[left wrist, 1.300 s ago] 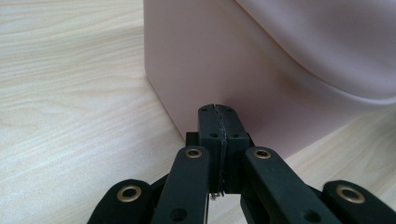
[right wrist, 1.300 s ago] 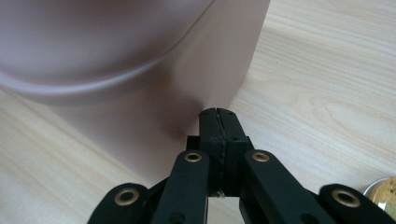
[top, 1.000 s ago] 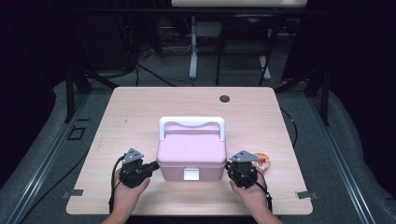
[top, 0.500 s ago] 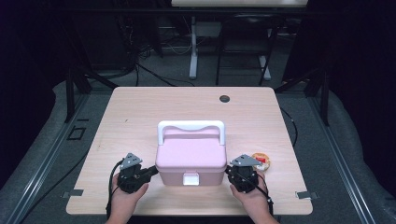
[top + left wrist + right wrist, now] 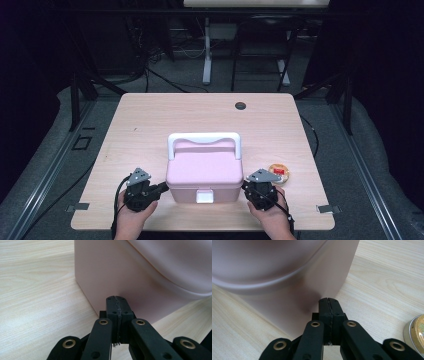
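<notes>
Black jaws are seen pressed together on both tools, nothing between them. At the near edge of the table [image 5: 150, 110] the left gripper [image 5: 161, 187] is laid against the left side wall of the pink box [image 5: 202, 170], tips touching it low down, near the front corner, as the left gripper view confirms [image 5: 116, 298]. The right gripper [image 5: 246, 189] is set the same way against the right wall, its closed tips [image 5: 329, 300] at the base of the box [image 5: 287, 277].

Now the change: over the last second the box has been drawn nearer to the person's edge, and the two hands have been pulled back with it. A squeeze-and-slide between two closed tools is judged to be in hand, with the box nearly brought to the front edge.

The box sits square to the table, in the near middle. Its white latch [image 5: 204, 197] is turned toward the person, its white handle [image 5: 204, 140] is folded back toward the far side, and its long axis is run left to right across the table.

Just right of the right gripper, a small round tin [image 5: 279, 172] is seen, apart from the box. Farther off, a dark grommet [image 5: 240, 105] is set near the far edge.
</notes>
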Motion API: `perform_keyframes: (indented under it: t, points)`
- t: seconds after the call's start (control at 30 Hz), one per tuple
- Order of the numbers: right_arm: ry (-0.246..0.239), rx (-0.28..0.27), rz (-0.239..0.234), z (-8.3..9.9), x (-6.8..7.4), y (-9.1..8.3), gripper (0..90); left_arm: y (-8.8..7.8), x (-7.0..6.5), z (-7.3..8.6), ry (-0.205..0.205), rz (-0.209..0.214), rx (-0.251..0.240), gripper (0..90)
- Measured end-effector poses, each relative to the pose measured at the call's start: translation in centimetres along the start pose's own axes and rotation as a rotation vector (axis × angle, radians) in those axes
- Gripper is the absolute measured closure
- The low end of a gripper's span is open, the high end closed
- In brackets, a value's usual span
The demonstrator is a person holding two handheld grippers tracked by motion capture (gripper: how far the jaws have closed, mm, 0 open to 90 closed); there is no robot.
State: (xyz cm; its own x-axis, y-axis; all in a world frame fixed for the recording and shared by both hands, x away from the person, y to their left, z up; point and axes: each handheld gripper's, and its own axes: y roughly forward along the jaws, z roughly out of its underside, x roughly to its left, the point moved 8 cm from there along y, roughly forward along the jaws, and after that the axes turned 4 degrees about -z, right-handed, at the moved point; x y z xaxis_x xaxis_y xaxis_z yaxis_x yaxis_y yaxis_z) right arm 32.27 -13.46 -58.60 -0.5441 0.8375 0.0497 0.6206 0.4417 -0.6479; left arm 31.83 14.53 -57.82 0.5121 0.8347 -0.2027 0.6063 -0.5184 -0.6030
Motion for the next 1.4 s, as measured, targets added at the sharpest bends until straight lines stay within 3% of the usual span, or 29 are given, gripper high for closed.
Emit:
perform_keyframes:
  t: [0.17,0.3,0.57,0.83,0.97,1.03,1.07,1.2,1.23,1.33,1.4]
  points:
    - [0.009,-0.012,0.001,0.1,0.0,0.1,90.0,0.2,0.3,0.0,-0.013,0.018,-0.017,90.0]
    - [-0.003,-0.023,-0.008,0.1,-0.1,0.1,90.0,0.3,0.3,0.1,0.010,0.006,-0.014,90.0]
    - [0.001,-0.043,-0.050,0.1,-0.5,0.3,90.0,0.5,0.6,0.0,0.007,0.031,-0.013,89.5]
    - [0.049,-0.071,-0.012,0.0,-3.0,-0.3,90.0,0.4,0.9,-0.1,0.012,0.038,-0.026,86.4]
    - [0.063,-0.083,-0.006,-0.1,-3.5,-0.6,90.0,0.1,1.3,-0.3,0.001,0.029,-0.037,84.9]
    - [0.065,-0.093,-0.007,-0.3,-3.7,-0.9,89.8,-0.1,1.5,-0.6,-0.025,0.044,-0.052,83.4]
    - [0.065,-0.097,-0.017,-0.4,-3.8,-1.0,86.9,-0.2,1.5,-0.7,-0.043,0.063,-0.058,81.8]
    - [0.071,-0.104,-0.038,-0.6,-4.0,-1.3,82.1,-0.6,2.1,-1.0,-0.049,0.064,-0.058,79.0]
    - [0.072,-0.112,-0.049,-0.9,-4.0,-1.5,77.0,-0.7,2.3,-1.1,-0.047,0.067,-0.060,74.0]
    - [0.063,-0.114,-0.045,-1.2,-4.1,-1.7,73.4,-1.0,2.7,-1.5,-0.026,0.088,-0.058,69.7]
    - [0.056,-0.114,-0.049,-1.4,-4.0,-1.9,70.6,-1.4,3.1,-1.8,-0.022,0.073,-0.056,67.4]
